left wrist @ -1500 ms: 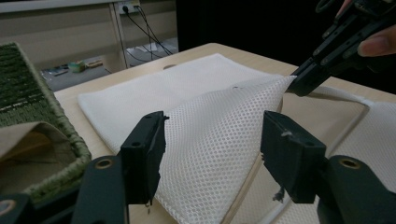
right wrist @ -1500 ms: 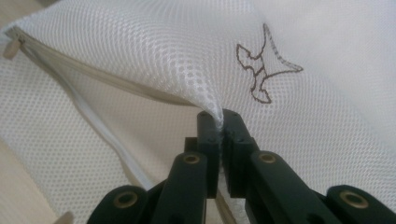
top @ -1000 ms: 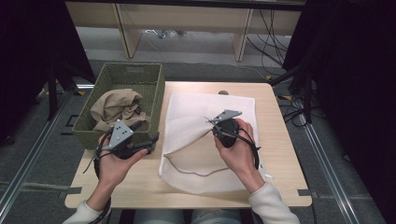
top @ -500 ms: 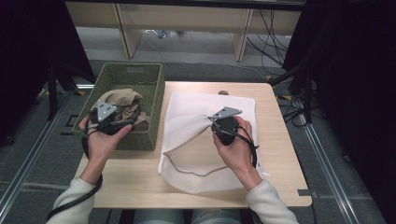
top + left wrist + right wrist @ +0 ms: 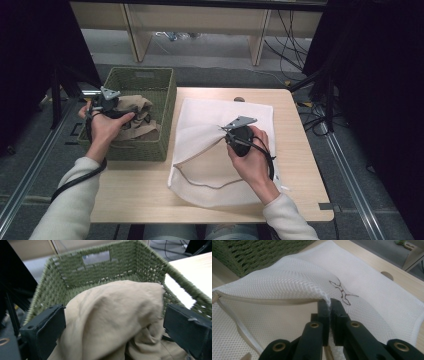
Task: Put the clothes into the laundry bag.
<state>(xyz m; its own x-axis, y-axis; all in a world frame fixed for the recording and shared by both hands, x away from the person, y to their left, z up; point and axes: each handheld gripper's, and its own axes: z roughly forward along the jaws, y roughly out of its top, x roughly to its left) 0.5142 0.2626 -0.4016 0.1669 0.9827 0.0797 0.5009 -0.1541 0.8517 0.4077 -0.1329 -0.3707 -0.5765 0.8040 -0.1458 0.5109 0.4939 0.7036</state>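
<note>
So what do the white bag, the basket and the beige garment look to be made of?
White bag: fine synthetic mesh, judging by its tiny holes, with a zip edge. Basket: olive woven cord or paper rope, matte, ropey strands. Beige garment: soft matte cloth, probably cotton, loosely creased.

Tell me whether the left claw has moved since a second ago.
Yes. The left claw has moved from the table's near-left edge, away from the person, to over the green basket, its jaws open around the tan cloth.
</note>
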